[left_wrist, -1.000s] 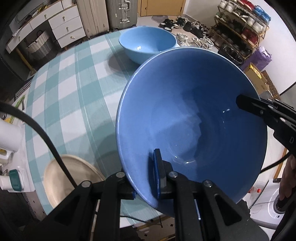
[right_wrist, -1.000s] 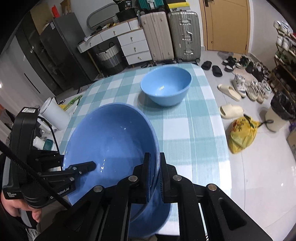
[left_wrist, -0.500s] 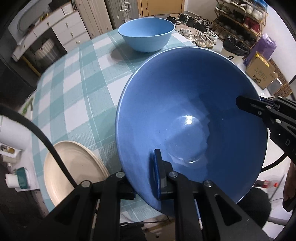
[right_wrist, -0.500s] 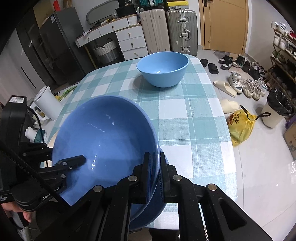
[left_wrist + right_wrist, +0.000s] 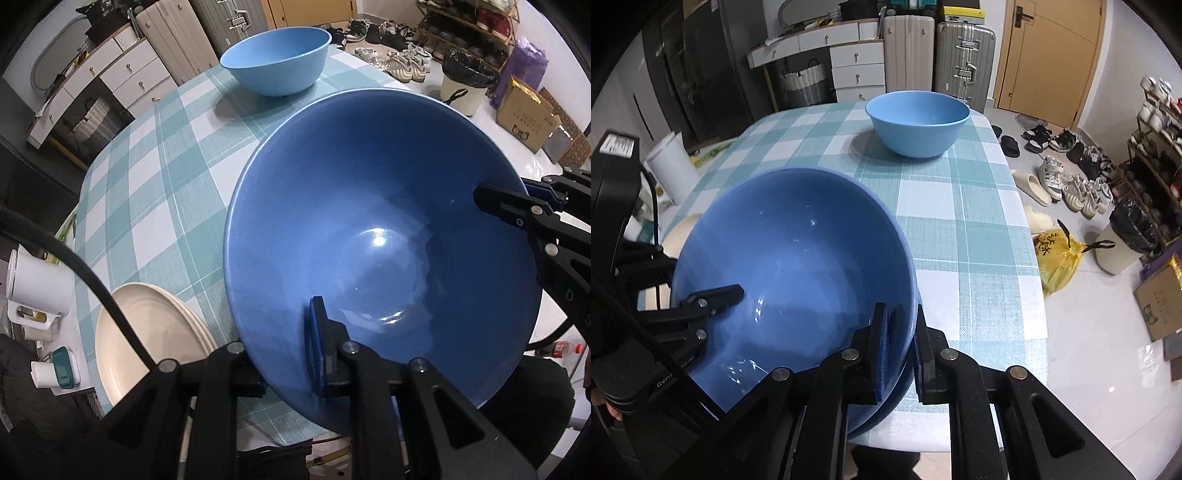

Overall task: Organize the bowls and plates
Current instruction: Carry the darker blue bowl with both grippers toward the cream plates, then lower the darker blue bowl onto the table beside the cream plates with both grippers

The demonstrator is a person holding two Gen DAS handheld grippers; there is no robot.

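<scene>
— What's near the dark blue bowl [image 5: 380,236]?
— Cream plates [image 5: 147,332] at its eight o'clock, a light blue bowl [image 5: 918,122] at twelve on the checked table [image 5: 964,229].
— The grip?
— Left gripper [image 5: 291,354] and right gripper [image 5: 899,347] each pinch its rim, above the table's near edge.

1. The left claw [image 5: 291,354] is matte black, built of angular linkage arms with round silver screw heads at the joints.
2. Its fingers [image 5: 317,347] carry flat blue pads.
3. A thick black cable [image 5: 92,284] curves beside it.
4. The right claw [image 5: 899,347] has the same black frame, silver screws and blue-padded fingers [image 5: 881,347].
5. White lettering, partly readable, marks the left claw's body in the right wrist view.
</scene>
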